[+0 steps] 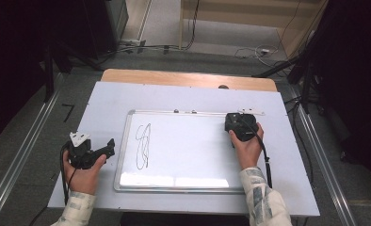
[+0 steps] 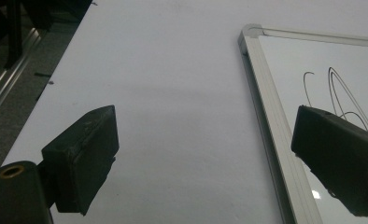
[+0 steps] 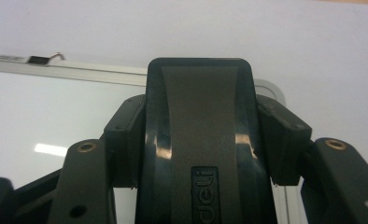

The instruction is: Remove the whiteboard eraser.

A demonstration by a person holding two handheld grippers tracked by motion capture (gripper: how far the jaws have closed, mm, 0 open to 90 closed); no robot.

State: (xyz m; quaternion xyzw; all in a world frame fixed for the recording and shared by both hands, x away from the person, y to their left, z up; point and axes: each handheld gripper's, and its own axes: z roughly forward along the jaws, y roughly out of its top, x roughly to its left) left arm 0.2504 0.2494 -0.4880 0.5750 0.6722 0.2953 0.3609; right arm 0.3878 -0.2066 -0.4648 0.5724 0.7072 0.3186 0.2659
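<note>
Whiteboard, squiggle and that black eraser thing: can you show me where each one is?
whiteboard (image 1: pixel 193 184): high view, on its silver frame along the near edge.
squiggle (image 1: pixel 143 146): high view, on the black loops at the board's left side.
eraser (image 3: pixel 198 116): right gripper view, on its dark top face, clamped in the right claw (image 3: pixel 201 140).

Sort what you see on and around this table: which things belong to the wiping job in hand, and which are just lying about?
In the job:
- black eraser, clamped in the right gripper
- whiteboard
- scribble on it
- left gripper, open over the table

Just lying about:
- cables on the floor
- wooden furniture beyond
</note>
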